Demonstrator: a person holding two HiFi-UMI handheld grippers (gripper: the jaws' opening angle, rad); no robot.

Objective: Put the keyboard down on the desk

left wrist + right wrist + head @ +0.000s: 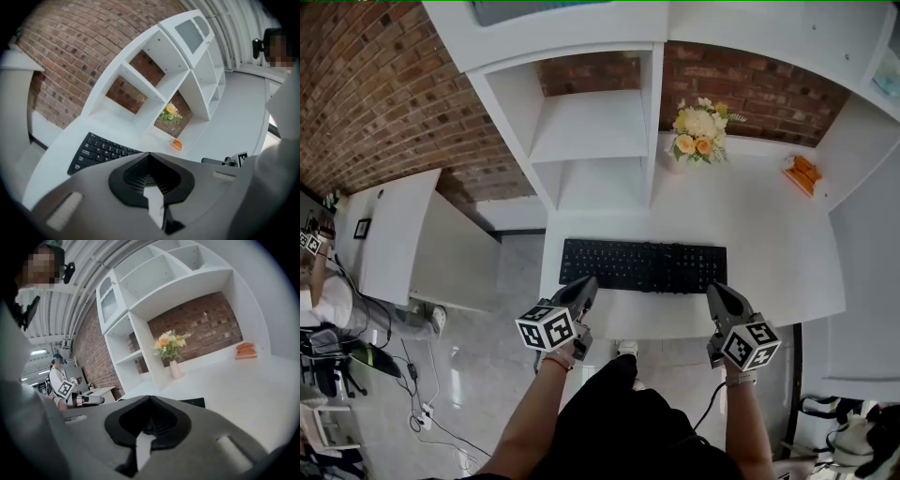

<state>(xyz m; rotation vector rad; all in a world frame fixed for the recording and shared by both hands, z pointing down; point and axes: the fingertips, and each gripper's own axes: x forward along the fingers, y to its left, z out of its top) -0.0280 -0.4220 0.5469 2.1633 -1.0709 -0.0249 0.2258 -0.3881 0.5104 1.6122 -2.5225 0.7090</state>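
Note:
The black keyboard (pixel 642 265) lies flat on the white desk (pixel 769 244), close to its front edge. My left gripper (pixel 589 281) hovers at the keyboard's front left corner, shut, with nothing in it. Off the front right corner is my right gripper (pixel 715 291), also shut and empty. In the left gripper view the keyboard (pixel 101 150) shows beyond the closed left gripper (pixel 149 154), with the right gripper's marker cube (pixel 242 158) to the right. In the right gripper view only a corner of the keyboard (pixel 194 402) peeks over the shut right gripper (pixel 150 398).
A vase of flowers (pixel 698 131) and an orange object (pixel 803 173) stand at the back of the desk. White shelves (pixel 591 122) rise at the back left against a brick wall. A white side cabinet (pixel 403 234) and floor cables (pixel 422 394) lie to the left.

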